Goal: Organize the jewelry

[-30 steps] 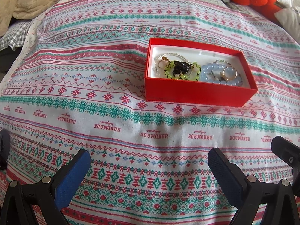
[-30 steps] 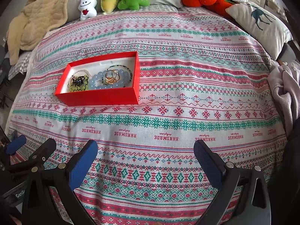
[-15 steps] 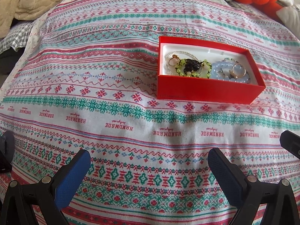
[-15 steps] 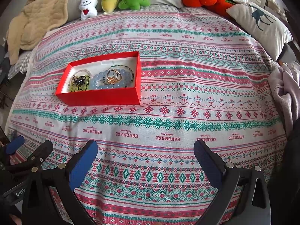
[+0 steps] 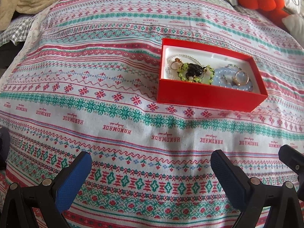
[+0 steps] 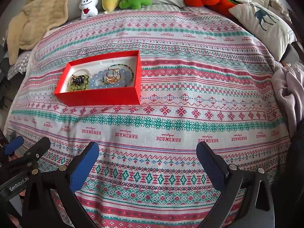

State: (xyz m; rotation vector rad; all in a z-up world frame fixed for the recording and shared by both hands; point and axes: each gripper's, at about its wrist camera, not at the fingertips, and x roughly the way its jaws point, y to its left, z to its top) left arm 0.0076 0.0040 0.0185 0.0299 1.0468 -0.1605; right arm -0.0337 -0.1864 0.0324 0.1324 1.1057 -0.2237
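Patterned knit bedspread (image 6: 190, 87): we see beads, rings pooled in red cardboard box (image 6: 100, 96), w/ left gripper (image 5: 151, 172) + right gripper (image 6: 148, 163) splayed, empty, well short.

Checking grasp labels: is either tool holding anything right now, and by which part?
Nothing is held. The left tool and right tool are both open over the bedspread, and the jewelry lies in the red box.

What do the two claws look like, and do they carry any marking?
Both have black angular frames with silver round screws and flat blue textured pads. The left claw shows no marking here. In the right claw's view, white "GenRobot.AI" lettering sits on a black bar.
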